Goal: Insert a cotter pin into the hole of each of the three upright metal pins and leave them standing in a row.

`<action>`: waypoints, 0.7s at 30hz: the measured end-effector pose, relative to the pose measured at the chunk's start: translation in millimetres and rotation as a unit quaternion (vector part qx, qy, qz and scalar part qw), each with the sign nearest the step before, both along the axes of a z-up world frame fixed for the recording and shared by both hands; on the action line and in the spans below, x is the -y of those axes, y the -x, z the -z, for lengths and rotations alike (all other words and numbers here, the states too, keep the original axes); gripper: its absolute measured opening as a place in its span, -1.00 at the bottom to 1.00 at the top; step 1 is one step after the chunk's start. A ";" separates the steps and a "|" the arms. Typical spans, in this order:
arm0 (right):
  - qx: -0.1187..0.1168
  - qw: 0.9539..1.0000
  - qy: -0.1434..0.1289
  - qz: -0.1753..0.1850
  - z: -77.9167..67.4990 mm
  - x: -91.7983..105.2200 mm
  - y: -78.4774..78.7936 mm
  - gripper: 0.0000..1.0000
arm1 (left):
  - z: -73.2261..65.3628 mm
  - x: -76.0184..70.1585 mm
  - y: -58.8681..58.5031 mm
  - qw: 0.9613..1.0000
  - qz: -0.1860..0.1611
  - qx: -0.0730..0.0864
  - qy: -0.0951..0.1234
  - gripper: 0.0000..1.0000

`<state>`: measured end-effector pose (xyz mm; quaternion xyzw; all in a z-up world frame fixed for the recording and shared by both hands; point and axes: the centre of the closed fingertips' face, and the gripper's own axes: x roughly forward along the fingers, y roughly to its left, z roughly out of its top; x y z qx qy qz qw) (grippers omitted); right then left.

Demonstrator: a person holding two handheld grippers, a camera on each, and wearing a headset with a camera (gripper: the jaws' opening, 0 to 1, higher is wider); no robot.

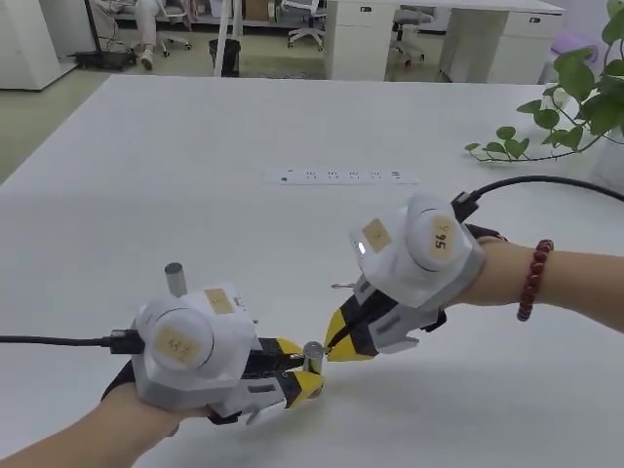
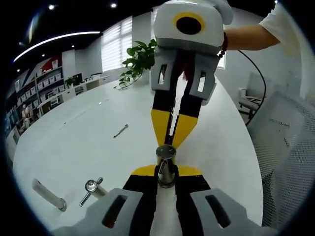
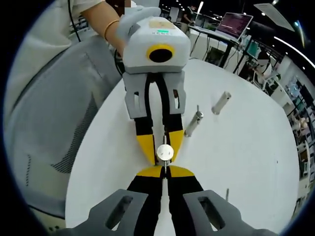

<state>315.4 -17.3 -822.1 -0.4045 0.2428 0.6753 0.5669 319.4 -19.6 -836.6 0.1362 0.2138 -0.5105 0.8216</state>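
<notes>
My left gripper (image 1: 302,372) is shut on a short metal pin (image 1: 314,353) and holds it just above the white table (image 1: 292,127). In the left gripper view the pin (image 2: 166,162) stands between my own jaws. My right gripper (image 1: 336,349) faces it tip to tip, shut on a thin cotter pin (image 3: 166,169) whose end meets the metal pin's head (image 3: 164,153). A second metal pin (image 2: 92,187) has a cotter pin through it. A third, bare metal pin (image 1: 175,278) stands behind the left gripper.
A loose cotter pin (image 1: 343,286) lies on the table near the right gripper. A white power strip (image 1: 341,176) lies across the middle of the table. A leafy plant (image 1: 575,107) stands at the far right edge. Desks and chairs stand beyond the table.
</notes>
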 end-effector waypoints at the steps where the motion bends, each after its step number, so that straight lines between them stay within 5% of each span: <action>1: -0.003 1.000 -0.002 0.006 -0.1 -0.6 0.0 -0.90 | 0.0 -0.1 0.0 1.000 0.000 0.000 0.000 -0.77; 11: -0.025 0.999 -0.017 0.044 -3.4 4.7 -1.4 -0.77 | 6.8 -3.0 -0.6 0.999 -0.003 0.012 -0.037 -0.70; 21: -0.034 0.998 -0.022 0.055 -4.8 9.6 -0.9 -0.83 | 3.4 -8.4 -0.8 0.999 -0.014 0.003 -0.028 -0.61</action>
